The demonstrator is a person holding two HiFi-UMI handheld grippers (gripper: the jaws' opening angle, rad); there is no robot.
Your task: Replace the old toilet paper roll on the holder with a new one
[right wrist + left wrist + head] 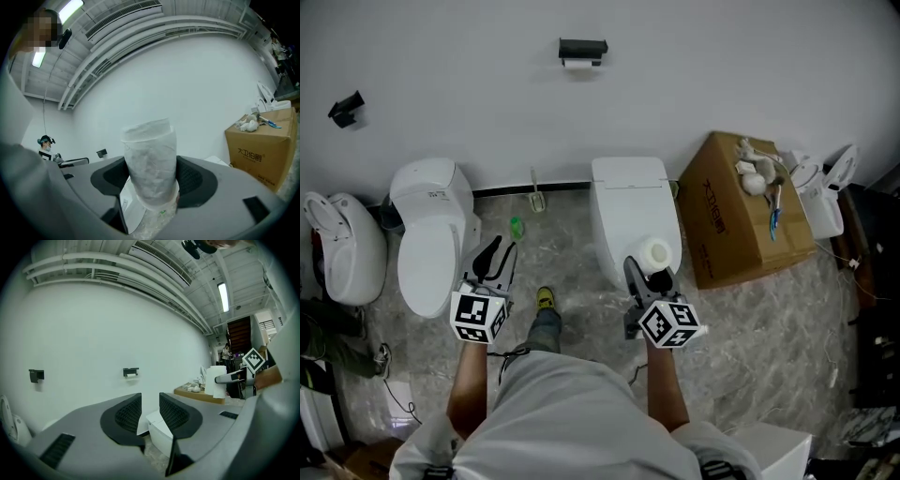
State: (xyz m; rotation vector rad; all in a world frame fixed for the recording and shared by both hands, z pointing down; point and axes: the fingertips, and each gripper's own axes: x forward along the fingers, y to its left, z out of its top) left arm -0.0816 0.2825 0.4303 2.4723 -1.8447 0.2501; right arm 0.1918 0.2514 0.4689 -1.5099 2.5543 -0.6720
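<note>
The new toilet paper roll [150,159] stands upright in the right gripper [649,274], whose jaws are clenched on its sides. In the right gripper view the roll covers most of both pads and hides the toilet [633,216] behind it; in the head view it shows end-on as a white ring over that toilet's lid. The left gripper [150,411] is released, its jaws apart with nothing between them, and only a corner of the toilet shows through the gap. The holder [582,51] is fixed to the white wall, well away from both grippers. A small strip of white shows under its black bar, too small to tell how much paper is on it. A second black fitting [345,109] sits on the wall far to the left. Another toilet [434,234] stands to the left, and a third [337,248] is cut off at the frame edge. The cardboard box [262,150] carries a line of dark Chinese characters that I cannot read with certainty. The pale things lying on top of it are hard to make out.
</note>
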